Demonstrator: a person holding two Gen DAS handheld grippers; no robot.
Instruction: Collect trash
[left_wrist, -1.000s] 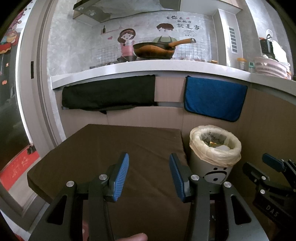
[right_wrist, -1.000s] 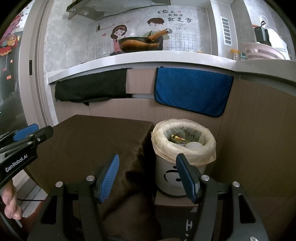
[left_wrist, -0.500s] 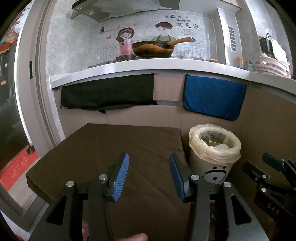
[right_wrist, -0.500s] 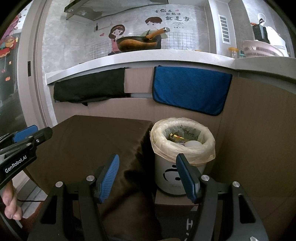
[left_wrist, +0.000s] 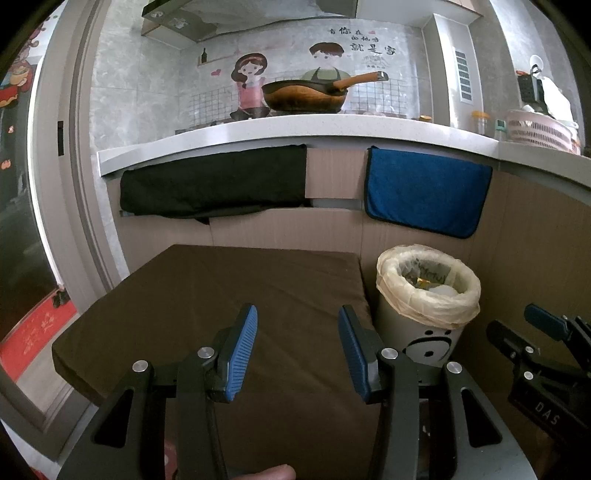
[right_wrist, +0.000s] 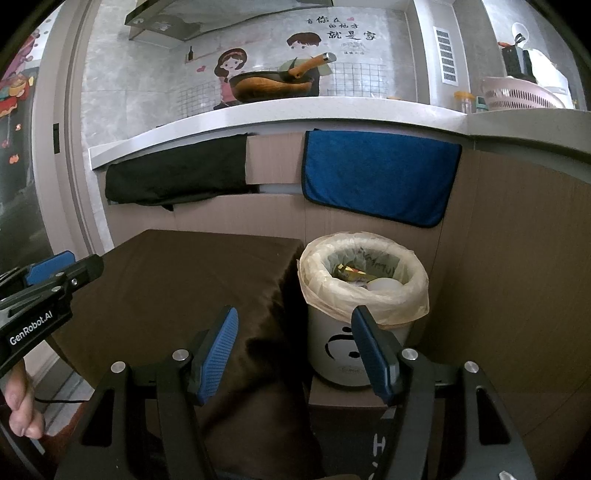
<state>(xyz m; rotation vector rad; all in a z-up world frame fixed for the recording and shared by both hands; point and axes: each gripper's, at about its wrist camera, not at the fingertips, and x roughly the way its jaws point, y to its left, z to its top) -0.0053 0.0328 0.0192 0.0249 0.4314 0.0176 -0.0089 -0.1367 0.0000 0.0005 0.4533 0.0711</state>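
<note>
A white trash bin (left_wrist: 430, 317) with a cream bag liner stands right of a brown-covered table (left_wrist: 229, 295); it also shows in the right wrist view (right_wrist: 354, 332). Trash (right_wrist: 354, 275), a yellow wrapper and a white piece, lies inside it. My left gripper (left_wrist: 297, 350) is open and empty over the table's near part. My right gripper (right_wrist: 295, 350) is open and empty, just before the bin and the table's right edge. No loose trash shows on the table.
A black cloth (left_wrist: 214, 184) and a blue towel (left_wrist: 424, 192) hang under the white counter (left_wrist: 295, 129). A wok (left_wrist: 306, 96) sits on the counter, a pink basket (left_wrist: 535, 129) at its right. Brown panels wall in the bin.
Both grippers have drawn slightly back and up; the bin and table sit a little lower and farther in view. Both stay open and empty.
</note>
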